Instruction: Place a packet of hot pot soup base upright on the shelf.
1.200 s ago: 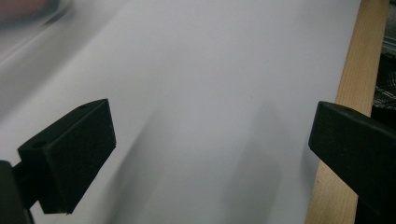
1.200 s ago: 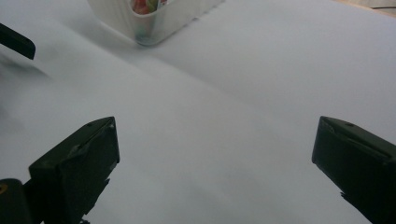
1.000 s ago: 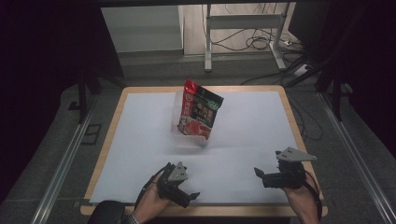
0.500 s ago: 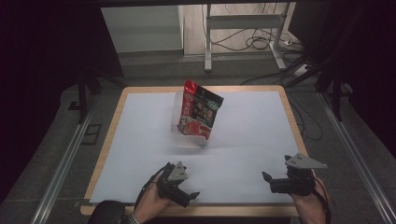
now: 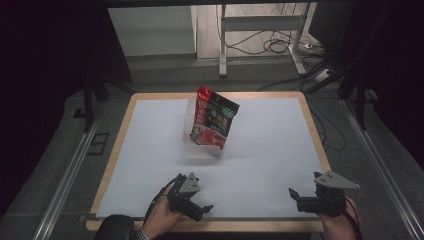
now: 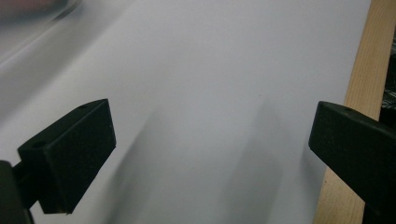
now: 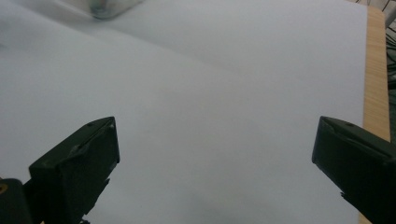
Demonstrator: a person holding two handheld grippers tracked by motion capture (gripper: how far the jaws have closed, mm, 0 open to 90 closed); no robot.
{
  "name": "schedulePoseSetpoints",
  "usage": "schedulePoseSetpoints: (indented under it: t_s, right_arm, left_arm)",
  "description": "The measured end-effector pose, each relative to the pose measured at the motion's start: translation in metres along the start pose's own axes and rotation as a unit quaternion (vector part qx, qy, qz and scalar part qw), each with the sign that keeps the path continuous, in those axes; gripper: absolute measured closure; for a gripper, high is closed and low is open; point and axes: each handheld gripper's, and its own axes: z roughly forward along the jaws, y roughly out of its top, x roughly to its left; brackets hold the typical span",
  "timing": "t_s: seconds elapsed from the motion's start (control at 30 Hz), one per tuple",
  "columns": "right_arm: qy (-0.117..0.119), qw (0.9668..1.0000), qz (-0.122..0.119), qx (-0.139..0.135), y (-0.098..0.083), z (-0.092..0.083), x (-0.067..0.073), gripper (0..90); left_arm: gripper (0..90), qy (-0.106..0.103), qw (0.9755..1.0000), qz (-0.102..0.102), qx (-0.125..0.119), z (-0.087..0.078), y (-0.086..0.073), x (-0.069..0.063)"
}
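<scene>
High view: both tools, left (image 5: 194, 202) and right (image 5: 302, 199), gape empty; approach the pouch (image 5: 212, 122) at twelve o'clock, gripping its top, steadying the tray (image 5: 189, 140).

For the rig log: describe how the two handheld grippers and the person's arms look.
Both grippers, left gripper and right gripper, are black with blocky black jaws and a grey three-cornered plate on top. A dark sleeve covers the left forearm.
</scene>
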Motion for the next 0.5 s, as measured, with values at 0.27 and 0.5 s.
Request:
schedulePoseSetpoints:
  t_s: [0.27,0.5]
  right_arm:
    - [-0.015,0.9998,0.009,0.000,-0.011,-0.005,-0.007,1.1]
    - [-0.024,0.9995,0.019,0.008,-0.020,-0.010,-0.012,1.1]
  left_arm:
    - [0.4,0.001,1.0000,-0.002,0.002,0.000,0.000,0.000]
    - [0.4,0.002,1.0000,-0.006,0.002,0.001,-0.001,0.000]
